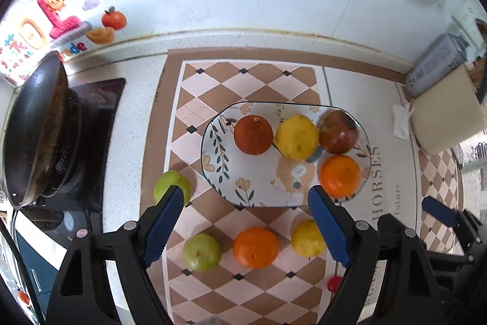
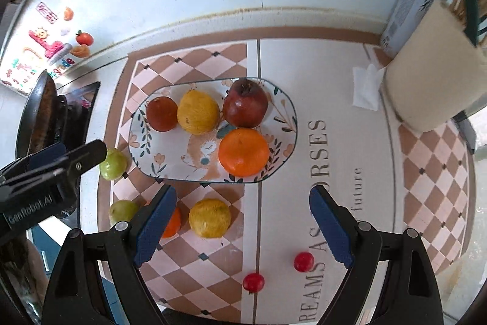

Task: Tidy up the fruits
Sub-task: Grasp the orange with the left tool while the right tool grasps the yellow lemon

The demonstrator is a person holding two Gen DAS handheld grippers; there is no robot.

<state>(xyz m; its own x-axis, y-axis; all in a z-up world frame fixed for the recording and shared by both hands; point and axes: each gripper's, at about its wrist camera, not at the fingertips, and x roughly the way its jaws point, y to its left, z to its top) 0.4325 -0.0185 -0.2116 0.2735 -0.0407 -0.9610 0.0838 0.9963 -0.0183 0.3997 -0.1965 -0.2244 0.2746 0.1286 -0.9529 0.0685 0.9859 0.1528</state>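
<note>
A floral plate [image 1: 243, 191] [image 2: 170, 166] on the checkered mat holds a dark red orange [image 1: 253, 134] [image 2: 161, 113], a yellow lemon [image 1: 296, 137] [image 2: 197, 111], a pomegranate [image 1: 338, 131] [image 2: 245, 103] and an orange [image 1: 340, 175] [image 2: 243, 152]. In front of the plate lie a green fruit [image 1: 201, 252] [image 2: 122, 210], an orange [image 1: 255, 247] [image 2: 172, 223] and a yellow fruit [image 1: 307, 238] [image 2: 209, 217]. Another green fruit [image 1: 170, 186] [image 2: 113, 164] lies left of the plate. My left gripper [image 1: 243, 229] is open above the front row. My right gripper [image 2: 243, 226] is open and empty.
A black wok [image 1: 33, 130] sits on the stove at the left. A cream container [image 1: 447, 111] [image 2: 432, 66], a grey carton [image 1: 435, 63] and a tissue [image 2: 366, 87] stand at the right. Two small red fruits [image 2: 253, 282] [image 2: 303, 261] lie on the mat's front.
</note>
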